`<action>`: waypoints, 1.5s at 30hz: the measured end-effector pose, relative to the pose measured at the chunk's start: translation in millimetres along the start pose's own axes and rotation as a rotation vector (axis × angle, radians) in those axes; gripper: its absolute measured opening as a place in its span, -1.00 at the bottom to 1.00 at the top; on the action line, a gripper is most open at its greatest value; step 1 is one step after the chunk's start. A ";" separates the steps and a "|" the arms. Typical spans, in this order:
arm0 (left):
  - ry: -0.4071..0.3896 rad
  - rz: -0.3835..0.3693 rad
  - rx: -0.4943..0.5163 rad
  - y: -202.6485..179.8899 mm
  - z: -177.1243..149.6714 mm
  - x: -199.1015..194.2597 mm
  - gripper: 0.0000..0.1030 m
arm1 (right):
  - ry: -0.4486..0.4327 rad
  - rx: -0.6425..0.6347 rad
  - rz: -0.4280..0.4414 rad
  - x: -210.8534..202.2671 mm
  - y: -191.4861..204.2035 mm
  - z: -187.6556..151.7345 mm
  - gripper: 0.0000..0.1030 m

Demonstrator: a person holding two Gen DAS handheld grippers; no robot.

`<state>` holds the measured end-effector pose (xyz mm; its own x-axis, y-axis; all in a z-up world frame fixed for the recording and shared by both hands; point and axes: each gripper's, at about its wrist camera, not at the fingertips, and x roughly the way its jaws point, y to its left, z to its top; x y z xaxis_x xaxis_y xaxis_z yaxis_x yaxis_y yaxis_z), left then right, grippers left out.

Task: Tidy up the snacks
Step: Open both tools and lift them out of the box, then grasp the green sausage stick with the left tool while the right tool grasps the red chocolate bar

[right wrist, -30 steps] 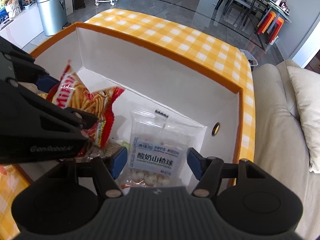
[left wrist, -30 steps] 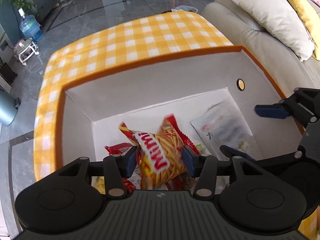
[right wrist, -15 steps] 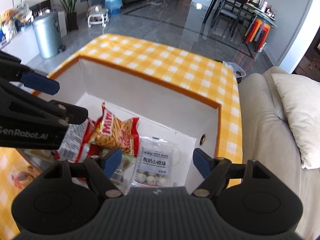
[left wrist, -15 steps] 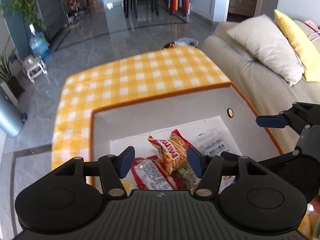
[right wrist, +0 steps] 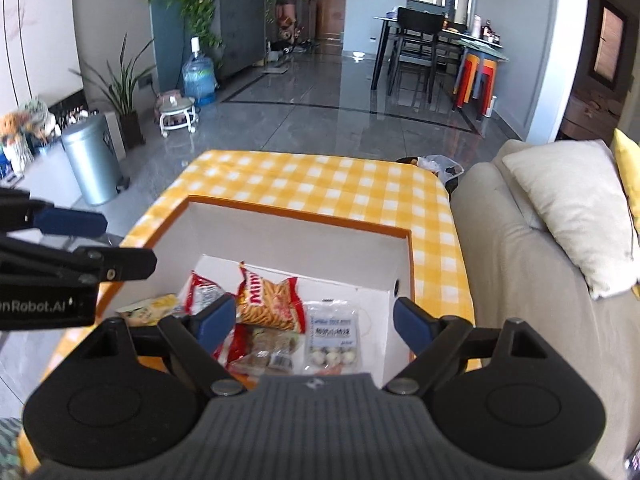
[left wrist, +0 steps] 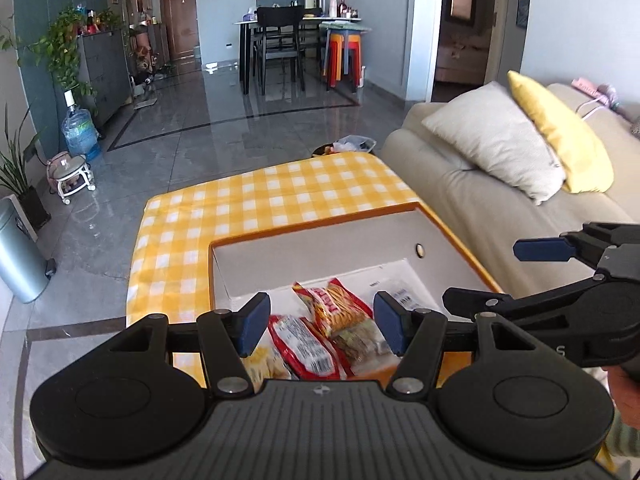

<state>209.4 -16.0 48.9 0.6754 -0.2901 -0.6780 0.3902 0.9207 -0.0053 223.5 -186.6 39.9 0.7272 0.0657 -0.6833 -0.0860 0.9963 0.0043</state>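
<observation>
Hovering above box rim: left gripper jaws apart, empty; right gripper jaws opening, empty

place: home living room | evidence: sofa, dining table, houseplants

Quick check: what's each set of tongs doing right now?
Left tongs: open, holding nothing.
Right tongs: opening, nothing between them.

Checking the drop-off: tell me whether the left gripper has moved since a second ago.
Yes. The left gripper, open and empty, has pulled up and back from the white box, which now looks smaller and lower in its view; the Mimi packet lies inside.
</observation>
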 end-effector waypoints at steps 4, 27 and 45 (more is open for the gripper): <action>-0.006 -0.001 -0.032 0.8 -16.1 -17.5 0.37 | -0.017 0.032 -0.031 -22.3 3.7 -16.8 0.62; 0.165 -0.042 -0.252 -17.6 -132.4 -19.6 -0.09 | 0.082 0.210 -0.137 -59.1 11.5 -147.9 0.63; 0.198 -0.019 -0.178 -46.1 -163.0 30.2 -0.14 | 0.274 0.195 -0.142 13.8 2.0 -185.6 0.63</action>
<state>109.8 -24.7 -91.2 0.5265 -0.2673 -0.8071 0.2740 0.9520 -0.1366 107.0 -194.0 -105.1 0.5106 -0.0647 -0.8574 0.1533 0.9880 0.0168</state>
